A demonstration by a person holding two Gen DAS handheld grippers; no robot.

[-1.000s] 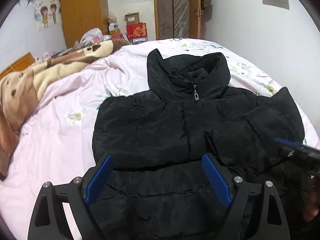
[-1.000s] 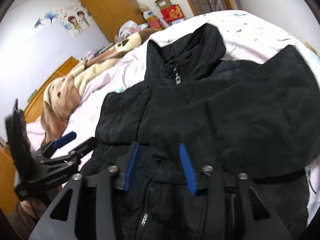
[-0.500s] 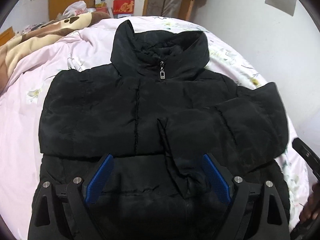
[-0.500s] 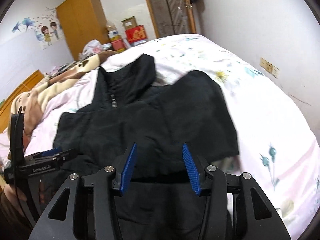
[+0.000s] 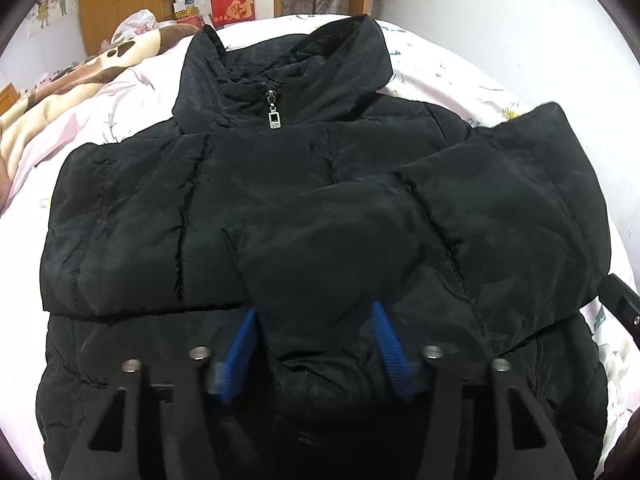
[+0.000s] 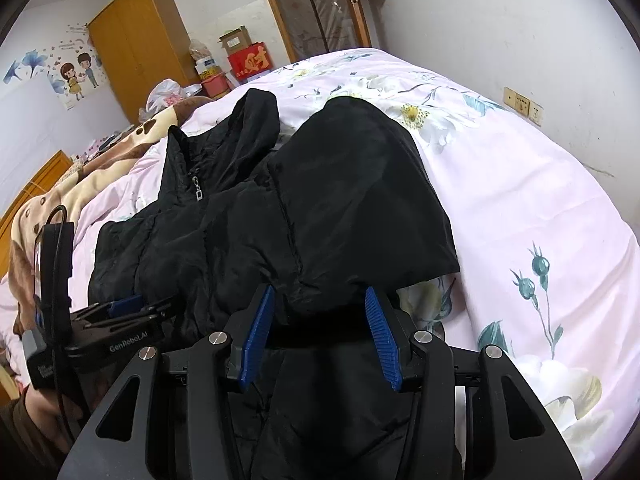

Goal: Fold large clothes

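A black puffer jacket point(image 5: 280, 200) lies front up on the bed, zipped, collar at the far end. Its sleeve point(image 5: 340, 248) is folded across the chest. My left gripper point(image 5: 314, 312) is open, its blue fingers point(image 5: 240, 344) either side of the sleeve's cuff end, not closed on it. In the right wrist view the jacket point(image 6: 260, 220) lies ahead and my right gripper point(image 6: 318, 292) is open above its right edge, with the sleeve's shoulder bulge point(image 6: 360, 184) just ahead. The left gripper's body point(image 6: 116, 328) shows at the left.
The bed has a pink floral quilt point(image 6: 520, 220). A brown and cream blanket point(image 5: 80, 76) lies at the far left. A wooden wardrobe point(image 6: 140, 48), boxes point(image 5: 232, 4) and a door point(image 6: 320, 4) stand beyond the bed. A white wall with sockets point(image 6: 524, 104) runs along the right.
My left gripper has moved forward and lower over the jacket and its fingers have narrowed around the folded sleeve's cuff. My right gripper has swung back to the jacket's right edge and opened wider.
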